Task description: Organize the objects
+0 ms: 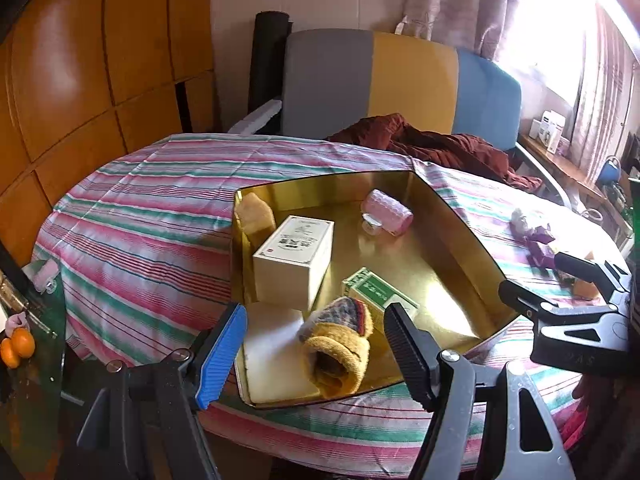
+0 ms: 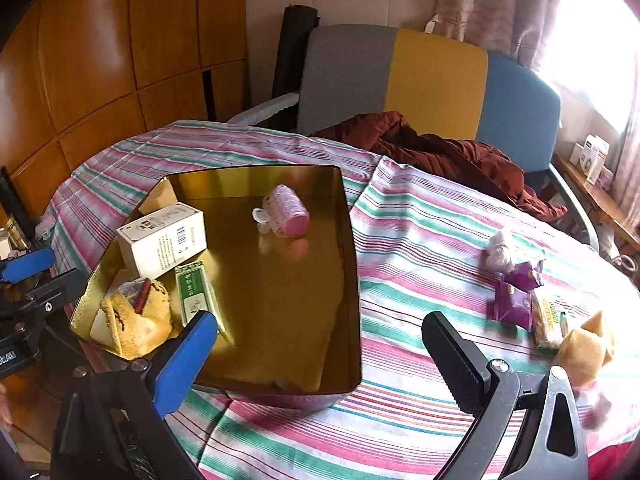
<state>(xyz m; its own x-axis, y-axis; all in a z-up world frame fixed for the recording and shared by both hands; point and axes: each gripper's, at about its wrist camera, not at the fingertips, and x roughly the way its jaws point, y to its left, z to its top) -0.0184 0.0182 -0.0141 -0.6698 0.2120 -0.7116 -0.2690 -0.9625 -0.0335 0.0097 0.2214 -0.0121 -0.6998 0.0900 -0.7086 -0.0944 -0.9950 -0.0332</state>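
A gold tin (image 1: 472, 248) (image 2: 352, 240) stands on the striped tablecloth. In it lie a white box (image 1: 296, 260) (image 2: 164, 240), a green box (image 1: 378, 292) (image 2: 196, 296), a yellow sock (image 1: 340, 340) (image 2: 136, 320) and a pink roller (image 1: 388, 212) (image 2: 286, 216). My left gripper (image 1: 316, 356) hovers open above the tin's near corner, over the sock, holding nothing. My right gripper (image 2: 320, 364) is open and empty over the tin's near right edge. On the cloth to the right lie purple packets (image 2: 516, 292) (image 1: 540, 240), a white wad (image 2: 500, 254), a green snack packet (image 2: 548, 320) and a tan lump (image 2: 588, 344).
A dark red jacket (image 2: 440, 152) lies on the far side of the table in front of a grey, yellow and blue chair back (image 2: 432, 80). Wooden panels (image 1: 80, 80) stand to the left. Two oranges (image 1: 18, 346) sit off the table's left edge. A shelf with boxes (image 2: 592, 160) runs along the right.
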